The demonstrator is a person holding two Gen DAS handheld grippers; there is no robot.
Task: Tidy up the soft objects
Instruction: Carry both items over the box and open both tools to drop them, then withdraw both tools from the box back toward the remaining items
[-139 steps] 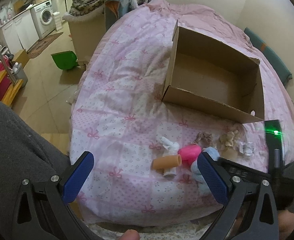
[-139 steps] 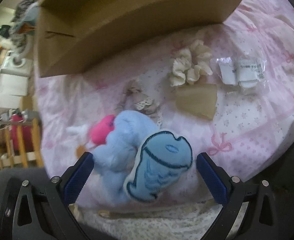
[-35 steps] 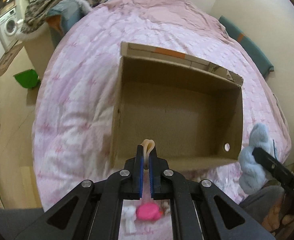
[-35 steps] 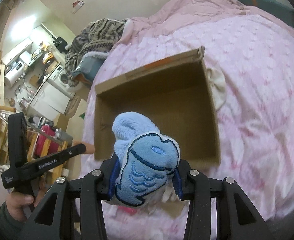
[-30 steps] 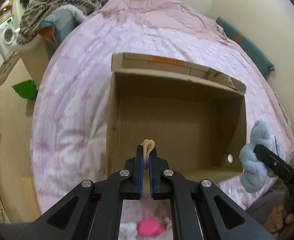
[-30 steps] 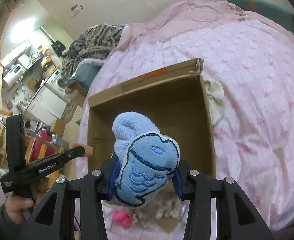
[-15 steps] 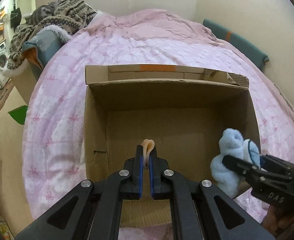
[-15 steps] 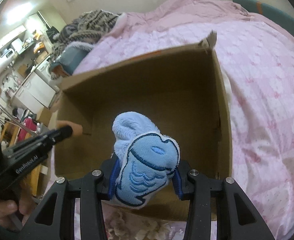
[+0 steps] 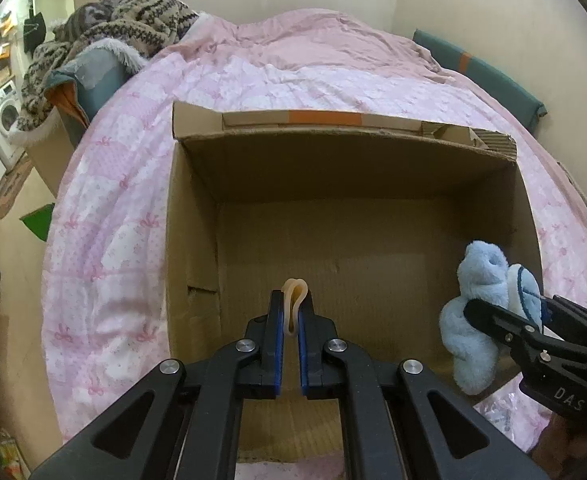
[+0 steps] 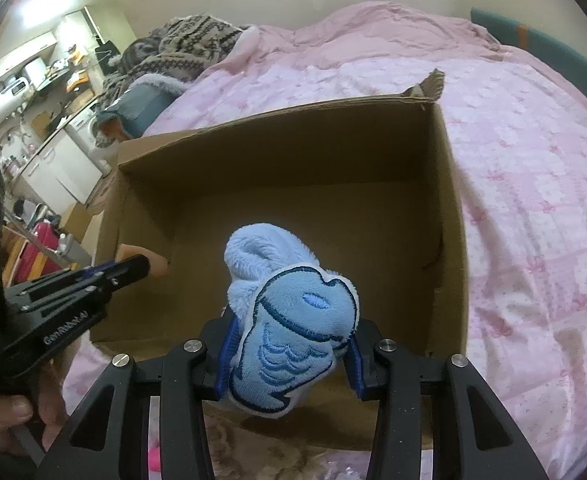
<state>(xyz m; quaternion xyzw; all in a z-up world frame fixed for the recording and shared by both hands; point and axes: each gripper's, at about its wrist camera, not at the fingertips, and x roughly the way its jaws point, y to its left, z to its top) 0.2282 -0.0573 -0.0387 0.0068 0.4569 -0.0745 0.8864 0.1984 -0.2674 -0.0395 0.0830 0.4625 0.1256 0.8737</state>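
While the blue plush fish (image 10: 293,332) sits clamped between the pads of the right tool (image 10: 289,354), it now hangs low inside the cardboard box (image 9: 191,240), over the floor near the right wall; a second ago it was above and short of the rim. In the left-wrist view the same toy (image 9: 479,316) shows inside the box's right side. The left tool (image 9: 290,316) is pinched fully together on a thin peach-coloured soft piece (image 9: 293,292), which has likewise come down from above the box to just over its bare floor near the front wall. Both hands have dropped into the box, so I judge the carrying done and release the next step. Around the box lies the pink bed quilt (image 9: 293,80), and a pink soft item (image 10: 154,458) waits outside the front wall.
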